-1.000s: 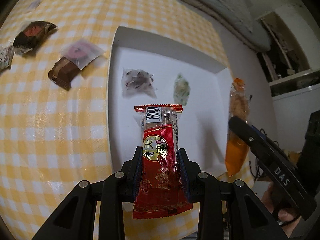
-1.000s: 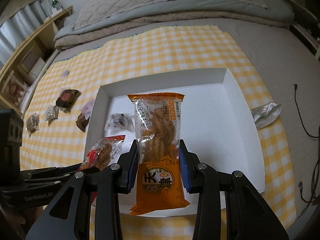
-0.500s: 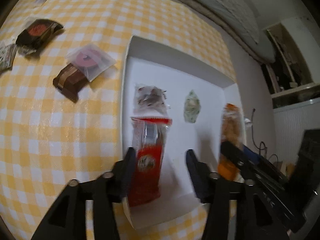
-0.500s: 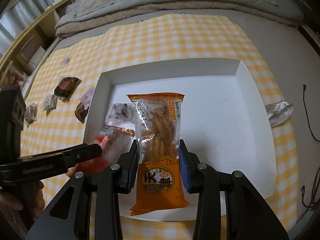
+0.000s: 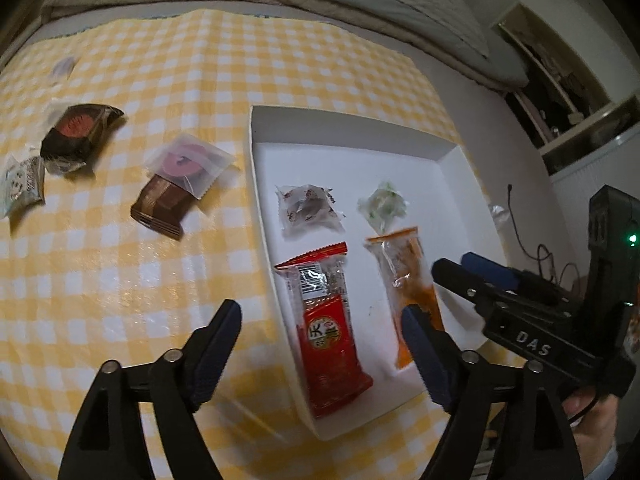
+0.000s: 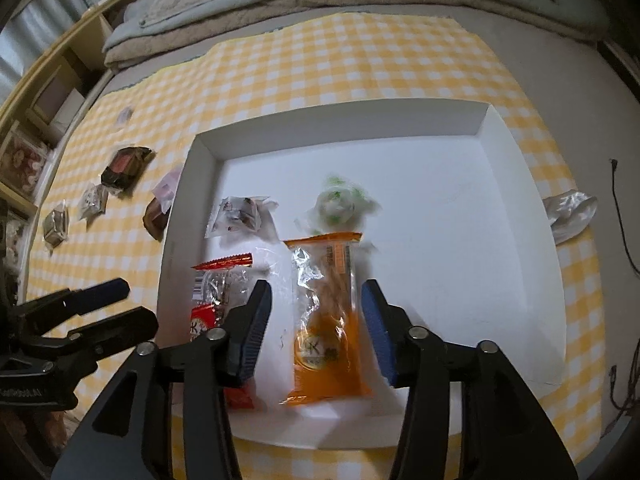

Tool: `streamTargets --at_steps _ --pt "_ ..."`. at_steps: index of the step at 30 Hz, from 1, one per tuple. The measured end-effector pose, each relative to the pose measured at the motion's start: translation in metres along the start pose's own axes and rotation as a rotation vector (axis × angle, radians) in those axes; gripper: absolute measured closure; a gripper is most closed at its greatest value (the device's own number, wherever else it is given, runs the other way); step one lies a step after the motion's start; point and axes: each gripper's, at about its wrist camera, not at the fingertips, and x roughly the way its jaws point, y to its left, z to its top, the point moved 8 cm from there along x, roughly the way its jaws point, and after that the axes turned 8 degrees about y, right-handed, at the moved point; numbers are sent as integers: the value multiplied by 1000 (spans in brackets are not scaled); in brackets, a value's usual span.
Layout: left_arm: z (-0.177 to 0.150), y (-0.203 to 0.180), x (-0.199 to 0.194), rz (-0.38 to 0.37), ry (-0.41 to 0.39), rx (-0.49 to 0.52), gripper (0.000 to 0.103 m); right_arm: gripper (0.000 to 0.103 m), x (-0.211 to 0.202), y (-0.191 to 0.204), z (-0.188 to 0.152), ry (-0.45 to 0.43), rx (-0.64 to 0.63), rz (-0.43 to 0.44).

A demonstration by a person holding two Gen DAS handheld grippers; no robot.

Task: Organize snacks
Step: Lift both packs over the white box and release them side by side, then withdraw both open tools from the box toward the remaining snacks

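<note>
A white box (image 5: 256, 160) (image 6: 180, 220) sits on the yellow checked cloth. A red snack packet (image 5: 328, 328) (image 6: 208, 308) lies in its near left corner, under my left gripper (image 5: 320, 348) (image 6: 132, 304). That gripper's jaws are opening wide and touch nothing. An orange snack packet (image 6: 326, 320) (image 5: 408, 280) lies beside the red one, between the jaws of my right gripper (image 6: 316, 332) (image 5: 456, 266). Those jaws are opening too, and there is a gap on each side of the packet. Further in lie a clear wrapped sweet (image 5: 308, 208) and a green-white sweet (image 5: 384, 204).
Left of the box on the cloth lie a brown bar (image 5: 160, 208), a pink sachet (image 5: 188, 164), a dark packet (image 5: 76, 136) and a small white packet (image 5: 20, 184). A crumpled wrapper (image 6: 568, 212) lies right of the box. Bedding borders the far side.
Both grippers have let go of their packets. The red one dropped into the box as the left jaws spread wide and lifted. The right jaws parted from the orange one.
</note>
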Motion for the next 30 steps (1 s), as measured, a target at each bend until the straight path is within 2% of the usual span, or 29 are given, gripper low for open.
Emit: streamTargets --at_steps 9,12,14,15,22,30 --pt "-10 3 -10 21 -20 38 4 37 -16 -14 -14 -10 14 -20" --pt "-11 5 -14 25 -28 41 0 22 -20 -20 -18 -16 18 -25" --pt "-12 6 -16 23 -33 39 0 5 -22 -22 -20 -25 16 -36" --pt "-13 7 -16 22 -34 35 0 0 -24 -23 -20 -33 13 -43" --pt "-13 14 -19 40 -28 46 0 0 -28 -26 -24 -41 0 -66" --pt "-11 21 -37 59 -61 57 0 0 -38 -20 -22 -84 -8 -73"
